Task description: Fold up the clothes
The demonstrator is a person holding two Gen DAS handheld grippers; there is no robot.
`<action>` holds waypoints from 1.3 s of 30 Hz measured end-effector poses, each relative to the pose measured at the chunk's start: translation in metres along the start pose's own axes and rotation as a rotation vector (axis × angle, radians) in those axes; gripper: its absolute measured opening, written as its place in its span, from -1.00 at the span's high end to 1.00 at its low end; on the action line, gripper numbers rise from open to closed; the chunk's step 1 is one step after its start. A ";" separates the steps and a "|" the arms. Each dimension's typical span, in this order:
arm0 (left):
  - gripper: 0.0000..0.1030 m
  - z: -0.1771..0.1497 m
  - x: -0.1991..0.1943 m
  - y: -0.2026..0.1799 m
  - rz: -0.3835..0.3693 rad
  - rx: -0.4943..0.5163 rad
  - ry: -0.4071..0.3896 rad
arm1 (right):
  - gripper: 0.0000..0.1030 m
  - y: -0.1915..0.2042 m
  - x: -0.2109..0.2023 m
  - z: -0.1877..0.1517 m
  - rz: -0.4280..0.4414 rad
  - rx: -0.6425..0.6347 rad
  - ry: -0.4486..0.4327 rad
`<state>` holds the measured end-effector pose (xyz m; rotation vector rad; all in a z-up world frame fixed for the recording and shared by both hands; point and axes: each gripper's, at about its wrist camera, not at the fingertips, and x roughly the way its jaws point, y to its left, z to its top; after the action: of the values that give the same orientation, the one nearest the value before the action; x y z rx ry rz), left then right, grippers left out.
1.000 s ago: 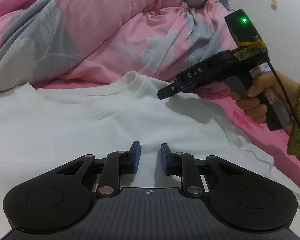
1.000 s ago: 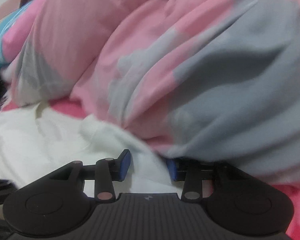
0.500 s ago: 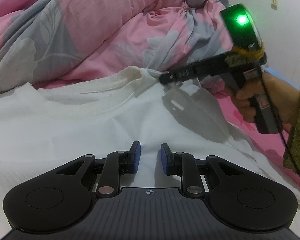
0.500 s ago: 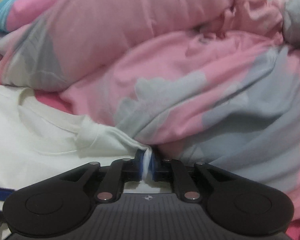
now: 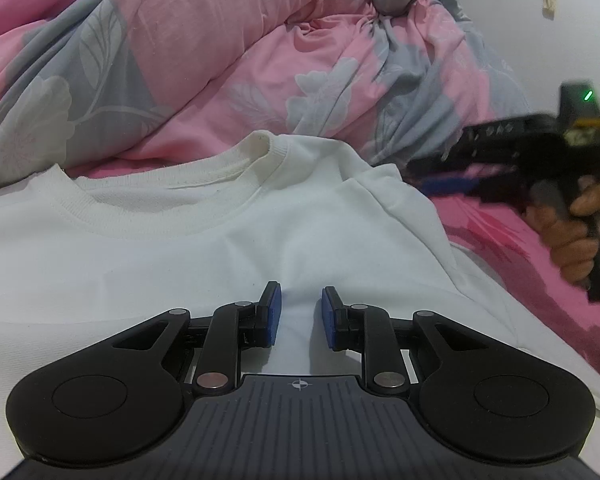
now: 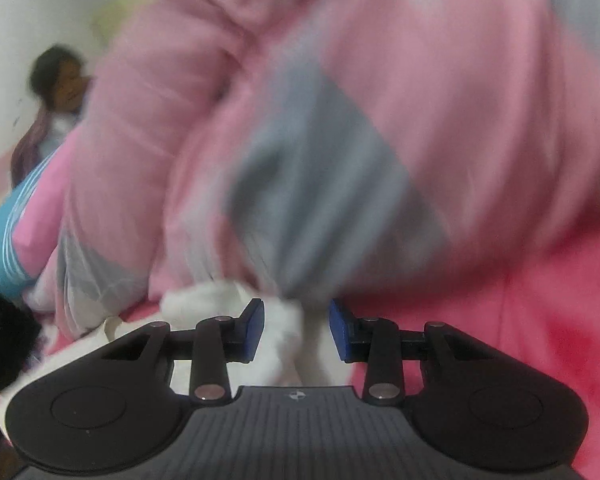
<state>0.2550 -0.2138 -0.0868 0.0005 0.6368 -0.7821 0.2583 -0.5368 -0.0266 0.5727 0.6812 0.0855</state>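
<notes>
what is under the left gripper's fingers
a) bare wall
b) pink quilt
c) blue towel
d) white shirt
d: in the left wrist view the left gripper sits over the white shirt, whose cloth shows in the gap between its blue pads, while the pink quilt lies beyond the collar.

A white shirt point(image 5: 228, 256) is lying flat on the pink bed point(image 5: 512, 240), its collar against the quilt point(image 5: 220, 60). The left gripper point(image 5: 300, 312) is hovering parted above it; the right gripper point(image 5: 452, 172) is blurring beside the shoulder.
</notes>
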 end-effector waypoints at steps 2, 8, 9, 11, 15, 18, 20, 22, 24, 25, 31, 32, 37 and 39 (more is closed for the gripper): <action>0.58 0.000 0.000 0.000 0.000 -0.001 0.000 | 0.24 -0.018 0.012 -0.003 0.054 0.120 0.035; 0.58 0.000 0.000 0.000 -0.005 -0.007 -0.002 | 0.91 -0.014 0.028 -0.005 0.144 0.099 0.046; 0.58 -0.001 0.000 0.000 -0.006 -0.009 -0.002 | 0.92 -0.001 0.020 -0.006 0.148 0.007 0.003; 0.58 -0.001 0.000 0.001 -0.007 -0.012 -0.002 | 0.92 0.026 0.002 -0.010 0.166 -0.195 -0.104; 0.58 0.000 0.000 0.001 -0.009 -0.018 -0.003 | 0.91 0.044 0.012 -0.007 0.039 -0.371 -0.132; 0.58 0.000 0.000 0.002 -0.010 -0.022 -0.004 | 0.84 0.050 0.024 -0.005 -0.046 -0.436 -0.142; 0.58 0.000 -0.001 0.002 -0.011 -0.024 -0.005 | 0.84 0.041 0.024 -0.005 -0.004 -0.339 -0.183; 0.58 0.000 -0.001 0.003 -0.011 -0.027 -0.006 | 0.83 0.028 0.014 -0.007 0.044 -0.257 -0.237; 0.58 0.000 -0.001 0.003 -0.012 -0.030 -0.006 | 0.83 0.013 0.003 -0.006 0.077 -0.171 -0.281; 0.58 0.000 -0.001 0.003 -0.012 -0.031 -0.006 | 0.82 0.003 -0.003 -0.005 0.086 -0.116 -0.301; 0.58 0.001 -0.002 0.003 -0.012 -0.033 -0.006 | 0.65 -0.039 -0.013 -0.004 0.110 0.083 -0.230; 0.58 0.001 -0.002 0.003 -0.012 -0.033 -0.006 | 0.46 -0.039 -0.007 -0.007 0.114 0.077 -0.176; 0.58 0.001 -0.002 0.005 -0.018 -0.045 -0.007 | 0.28 -0.041 0.026 -0.016 0.159 0.093 -0.014; 0.58 0.001 -0.002 0.006 -0.021 -0.049 -0.007 | 0.27 -0.042 0.030 -0.018 0.186 0.107 0.000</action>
<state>0.2584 -0.2086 -0.0860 -0.0537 0.6499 -0.7860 0.2658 -0.5557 -0.0772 0.7379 0.6341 0.2239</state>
